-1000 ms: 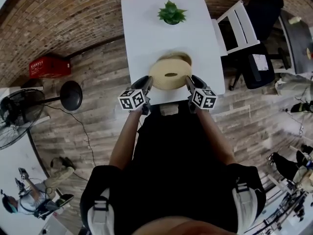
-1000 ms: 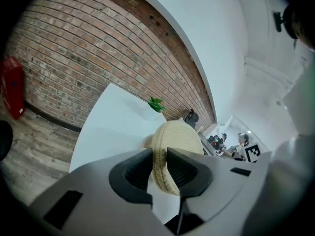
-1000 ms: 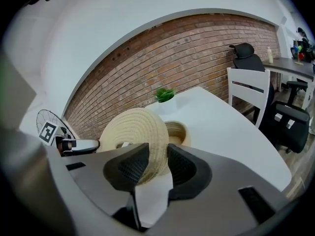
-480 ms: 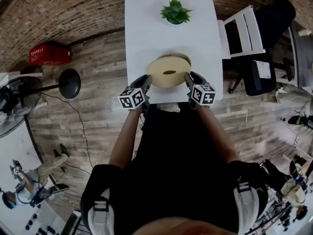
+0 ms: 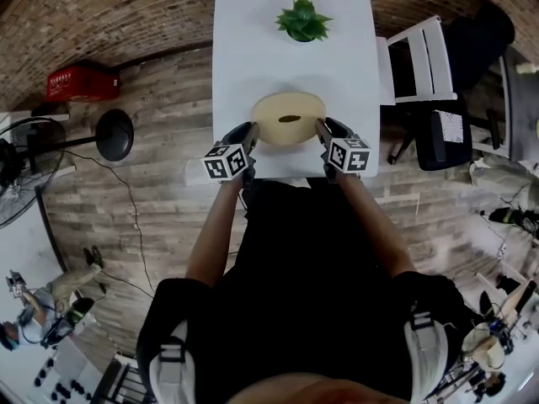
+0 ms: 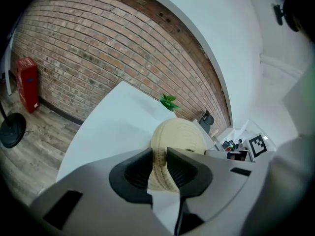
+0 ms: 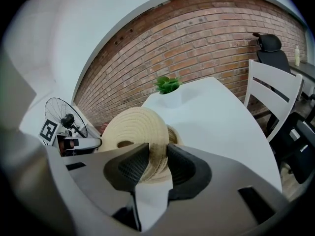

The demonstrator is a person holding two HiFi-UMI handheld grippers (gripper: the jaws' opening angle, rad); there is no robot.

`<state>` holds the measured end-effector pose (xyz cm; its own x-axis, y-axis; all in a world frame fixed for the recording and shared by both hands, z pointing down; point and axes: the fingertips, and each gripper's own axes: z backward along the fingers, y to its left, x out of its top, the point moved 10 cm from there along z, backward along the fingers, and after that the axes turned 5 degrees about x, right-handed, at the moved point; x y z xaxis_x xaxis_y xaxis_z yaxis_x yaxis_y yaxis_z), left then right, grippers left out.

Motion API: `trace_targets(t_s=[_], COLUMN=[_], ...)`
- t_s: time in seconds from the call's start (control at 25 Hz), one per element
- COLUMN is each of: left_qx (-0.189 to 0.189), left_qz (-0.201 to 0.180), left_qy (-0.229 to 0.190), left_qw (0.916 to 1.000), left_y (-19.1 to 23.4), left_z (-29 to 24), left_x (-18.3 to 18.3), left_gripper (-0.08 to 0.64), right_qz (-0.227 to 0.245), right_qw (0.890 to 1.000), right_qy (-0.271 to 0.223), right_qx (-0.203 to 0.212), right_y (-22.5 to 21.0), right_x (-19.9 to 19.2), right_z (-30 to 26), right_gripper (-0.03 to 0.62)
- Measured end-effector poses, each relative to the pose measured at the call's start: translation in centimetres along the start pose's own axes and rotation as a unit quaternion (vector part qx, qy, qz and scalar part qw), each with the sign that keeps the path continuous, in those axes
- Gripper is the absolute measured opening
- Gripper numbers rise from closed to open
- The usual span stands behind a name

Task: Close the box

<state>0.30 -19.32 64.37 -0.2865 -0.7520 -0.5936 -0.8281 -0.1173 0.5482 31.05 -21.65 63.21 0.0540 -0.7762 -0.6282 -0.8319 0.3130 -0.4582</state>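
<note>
The woven lid (image 5: 289, 118), near the table's (image 5: 253, 49) front edge, hides the box beneath it from the head view. The right gripper view shows only a sliver of that box (image 7: 173, 133) behind the lid.

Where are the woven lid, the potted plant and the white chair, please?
woven lid (image 5: 286, 125): head view, its top face.
potted plant (image 5: 301, 20): head view, its leaves.
white chair (image 7: 273, 77): right gripper view, its top back rail.
</note>
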Motion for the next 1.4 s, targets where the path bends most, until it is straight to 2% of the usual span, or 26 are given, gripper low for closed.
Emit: trace_targets(t_s=[0.36, 0.64, 0.88, 1.16, 1.4], left_qx=[0.008, 0.005, 0.009, 0.019, 0.008], left_qz=[0.0, -0.007, -0.012, -0.018, -0.006], left_qy=[0.018, 0.03, 0.04, 0.048, 0.047], left_qw=[0.9998, 0.9995, 0.9991, 0.9985, 0.9989], left_y=[-0.2, -1.1, -1.0, -0.7, -0.4], left_z=[-0.9, -1.7, -2.2, -2.8, -3.0], left_x=[-0.1, 0.1, 0.2, 0.0, -0.1], left_gripper=[0.101, 0.101, 0.103, 0.103, 0.112], right_qz=[-0.013, -0.039, -0.043, -0.053, -0.058], right_qw=[1.0, 0.999, 0.999, 0.999, 0.998], right_qy=[0.012, 0.012, 0.011, 0.008, -0.002], right_qx=[0.005, -0.004, -0.013, 0.003, 0.015], right_y=[-1.2, -2.6, -2.6, -3.2, -3.6], right_x=[0.2, 0.3, 0.9, 0.7, 0.4], right_z=[-0.6, -0.8, -0.6, -0.8, -1.0], right_gripper=[0.118, 0.118, 0.118, 0.121, 0.126])
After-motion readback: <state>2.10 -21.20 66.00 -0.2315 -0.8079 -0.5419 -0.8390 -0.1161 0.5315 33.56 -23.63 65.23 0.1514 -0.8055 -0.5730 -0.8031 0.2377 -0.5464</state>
